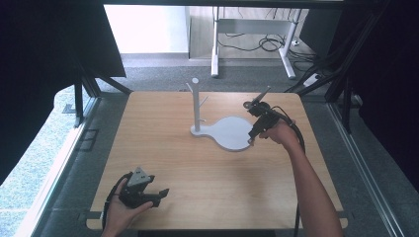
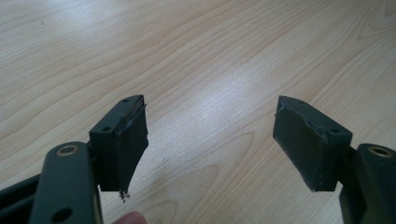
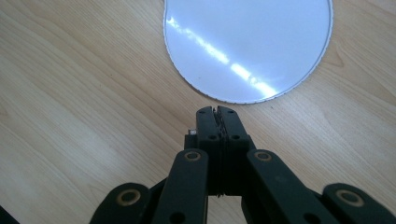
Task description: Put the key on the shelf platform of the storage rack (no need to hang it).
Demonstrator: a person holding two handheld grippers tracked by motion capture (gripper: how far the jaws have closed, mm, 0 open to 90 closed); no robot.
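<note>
Nearest the high camera, at the table's near left corner, the left gripper [image 1: 159, 193] rests in the person's left hand [image 1: 121, 210], a grey three-cornered plate on top, its jaws pointing along the table toward the right. In the left gripper view its two black jaws stand wide apart with bare wood between them; they hold nothing, and a fingertip shows at the bottom edge.

The light wooden table [image 1: 163, 148] has a pale straight grain and rounded corners. Around it lies grey carpet, with black frame struts and dark curtains at both sides; beyond the far edge stands a white desk frame with cables on the floor.

The flat white stand base, a rounded plate joined to a thin upright white post with short pegs [image 1: 196, 106], lies right of the table's middle. The right gripper [image 1: 252, 139], held in the right hand [image 1: 279, 132], points down at the base's right rim.

The right gripper view gives the detail: its jaws are pressed together with nothing between them, their tips over bare wood just short of the glossy white plate [image 3: 247, 46].
</note>
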